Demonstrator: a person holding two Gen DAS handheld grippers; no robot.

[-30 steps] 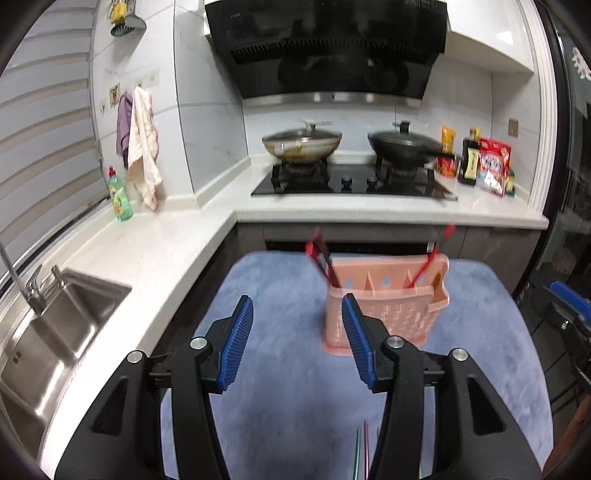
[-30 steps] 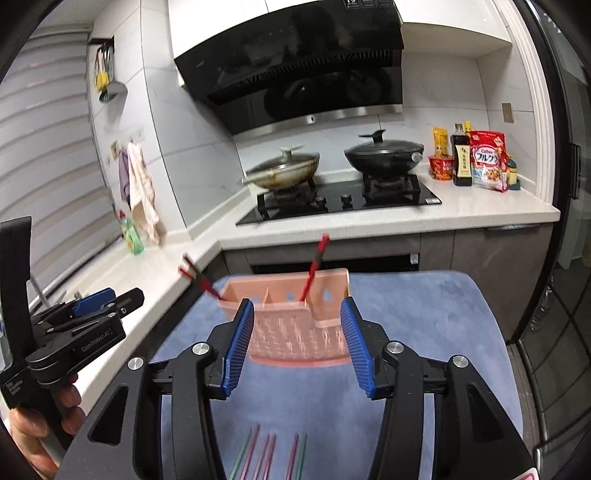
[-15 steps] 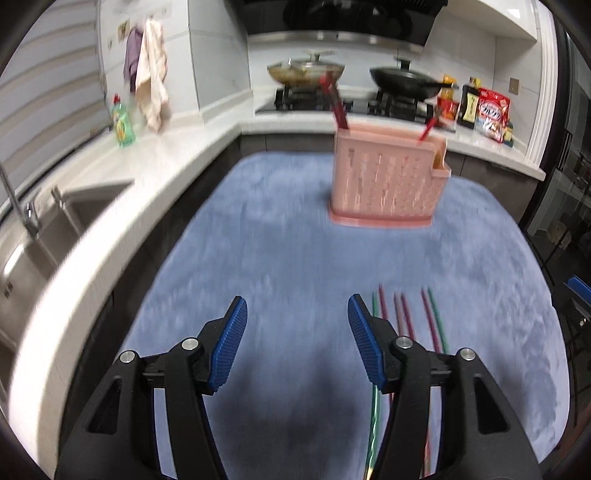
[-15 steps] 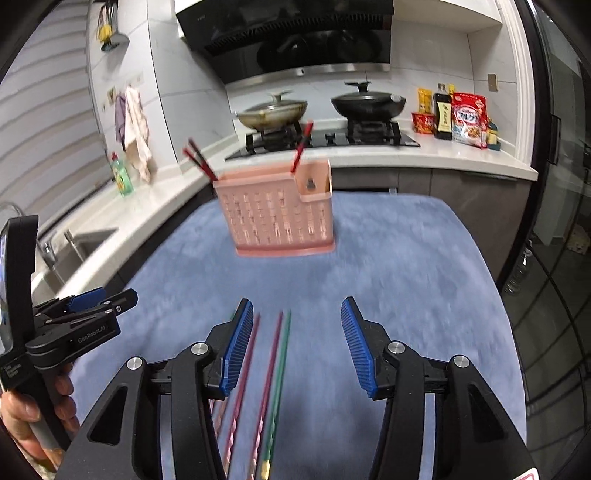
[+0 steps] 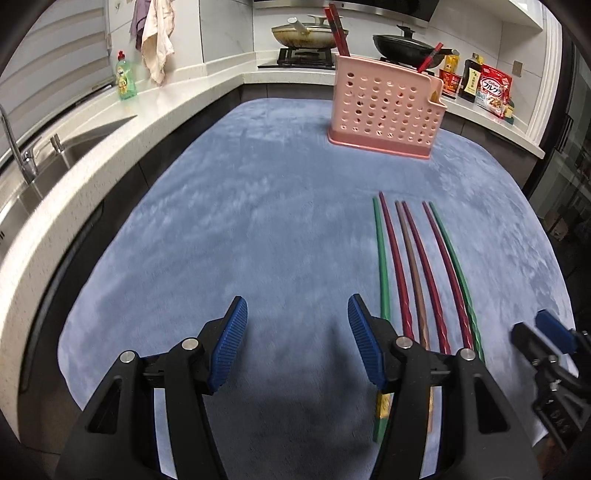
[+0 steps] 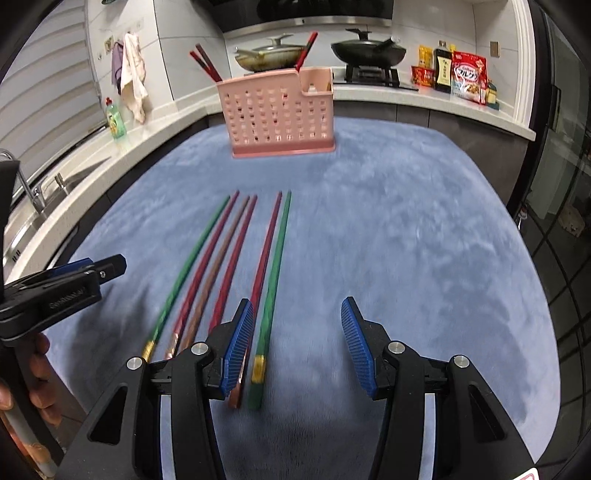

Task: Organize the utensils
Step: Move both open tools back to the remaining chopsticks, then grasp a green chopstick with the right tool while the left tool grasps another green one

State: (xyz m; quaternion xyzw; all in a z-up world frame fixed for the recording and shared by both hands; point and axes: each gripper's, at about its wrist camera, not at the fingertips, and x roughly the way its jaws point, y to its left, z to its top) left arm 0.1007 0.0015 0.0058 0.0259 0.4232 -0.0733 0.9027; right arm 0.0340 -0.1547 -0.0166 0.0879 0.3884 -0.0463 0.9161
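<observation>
Several chopsticks, green, dark red and brown, lie side by side on the blue mat (image 5: 258, 221); they show in the left wrist view (image 5: 413, 266) and the right wrist view (image 6: 236, 258). A pink perforated utensil holder (image 5: 386, 107) stands at the far end of the mat with red chopsticks (image 5: 338, 24) standing in it; it also shows in the right wrist view (image 6: 279, 112). My left gripper (image 5: 297, 345) is open and empty, just left of the chopsticks. My right gripper (image 6: 297, 345) is open and empty over the near ends of the rightmost chopsticks (image 6: 271, 280).
A white counter (image 5: 110, 125) with a sink (image 5: 33, 177) runs along the left. A stove with two pans (image 5: 306, 35) and food packets (image 5: 491, 86) line the back. The left gripper body (image 6: 55, 291) sits left in the right wrist view.
Both grippers have tilted down and pulled back toward the near end of the mat. The chopsticks now lie close under them and the holder looks farther off.
</observation>
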